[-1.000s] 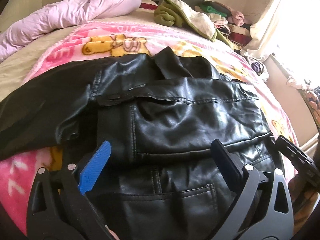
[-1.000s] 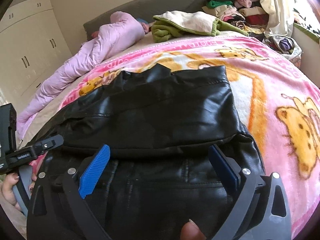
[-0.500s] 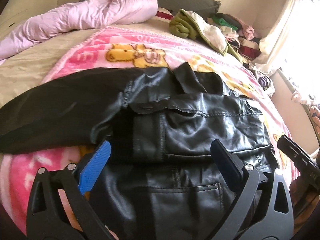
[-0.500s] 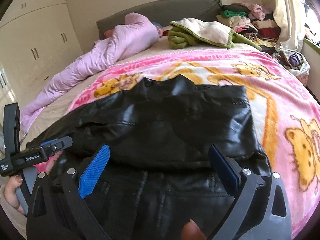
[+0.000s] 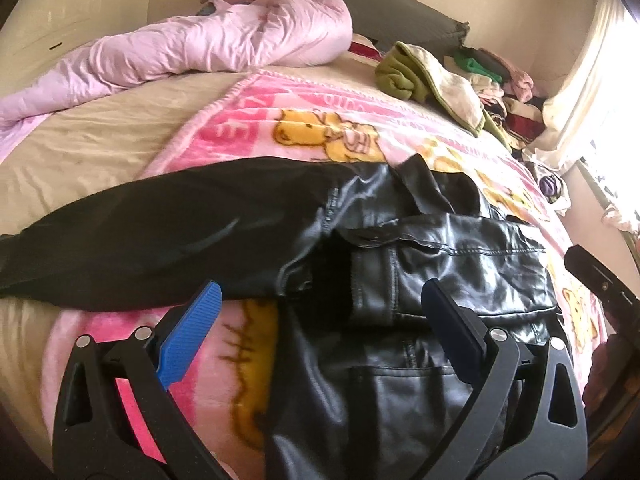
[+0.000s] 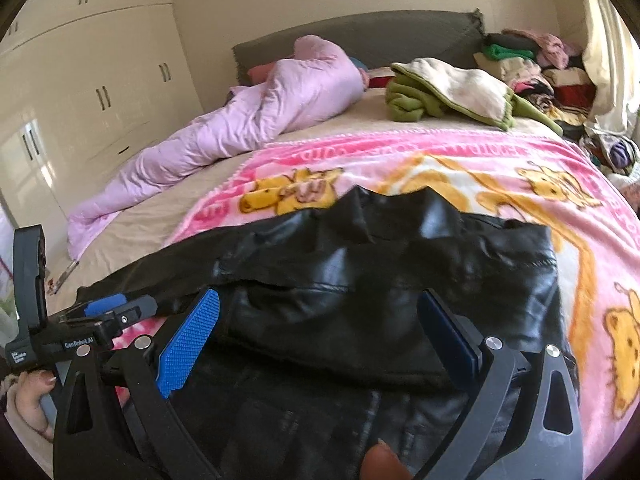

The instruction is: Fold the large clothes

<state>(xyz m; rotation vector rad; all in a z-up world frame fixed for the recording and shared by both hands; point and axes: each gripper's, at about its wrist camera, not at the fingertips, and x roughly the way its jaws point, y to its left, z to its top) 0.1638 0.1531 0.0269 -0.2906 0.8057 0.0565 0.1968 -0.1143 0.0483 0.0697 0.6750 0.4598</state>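
Black leather jacket [image 5: 420, 264] half folded on the bed's pink blanket [image 6: 460, 160], both my tongs spread and empty.

My left tongs [image 5: 320, 312] and right tongs [image 6: 320, 316] hover over it, holding nothing. It looks heavy, stiff-creasing and slick, so I'd pinch at a seam or cuff; the loose sleeve [image 5: 160, 236] stretched out to the left seems the part to take next.

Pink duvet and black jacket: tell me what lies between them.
Bare beige sheet and the pink cartoon blanket's edge lie between duvet and jacket, clearest in the left wrist view.
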